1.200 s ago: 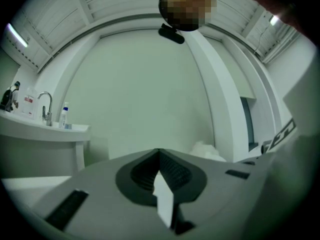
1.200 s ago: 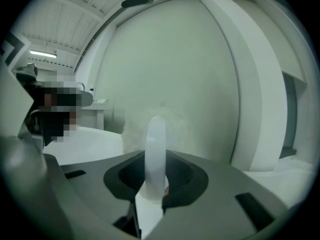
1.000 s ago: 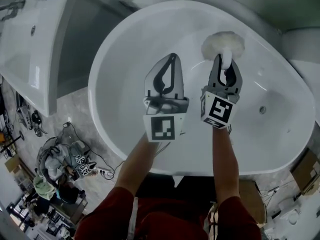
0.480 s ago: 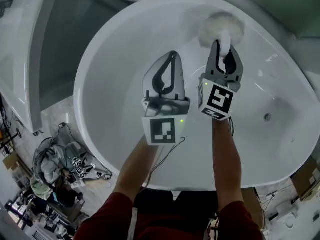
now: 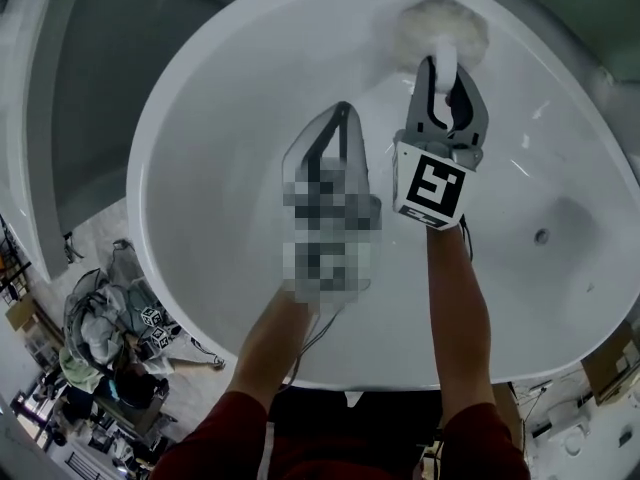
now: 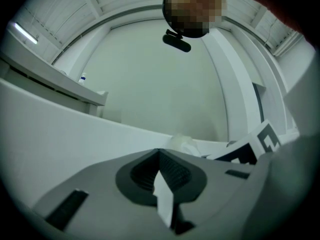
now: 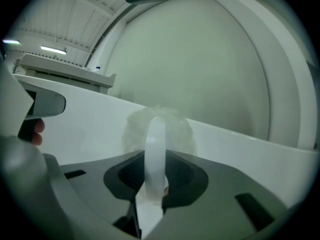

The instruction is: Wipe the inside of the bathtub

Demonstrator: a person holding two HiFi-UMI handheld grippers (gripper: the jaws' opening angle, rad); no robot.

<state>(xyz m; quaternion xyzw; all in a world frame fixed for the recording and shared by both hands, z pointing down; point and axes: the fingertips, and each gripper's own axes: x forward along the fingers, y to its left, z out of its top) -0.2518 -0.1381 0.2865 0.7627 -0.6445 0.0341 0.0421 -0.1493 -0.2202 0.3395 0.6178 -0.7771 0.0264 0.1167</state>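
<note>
The white oval bathtub (image 5: 160, 118) fills the head view. My right gripper (image 5: 443, 68) is shut on the white handle (image 5: 446, 56) of a duster whose round fluffy head (image 5: 440, 23) rests against the tub's far inner wall. In the right gripper view the handle (image 7: 156, 149) stands between the jaws of the right gripper (image 7: 155, 179), with the fluffy head (image 7: 132, 129) behind it on the white wall. My left gripper (image 5: 342, 113) hovers inside the tub, left of the right one, shut with nothing in it. In the left gripper view the left gripper (image 6: 159, 154) points at the tub wall, with the fluffy head (image 6: 182, 143) just beyond.
The drain (image 5: 541, 236) sits in the tub floor at the right. A heap of clutter and cables (image 5: 100, 328) lies on the floor at the lower left. A cardboard box (image 5: 610, 353) stands at the lower right. Another white fixture (image 5: 40, 118) borders the left edge.
My right gripper has pushed the duster further up the tub's far wall. My left gripper has kept its place beside it.
</note>
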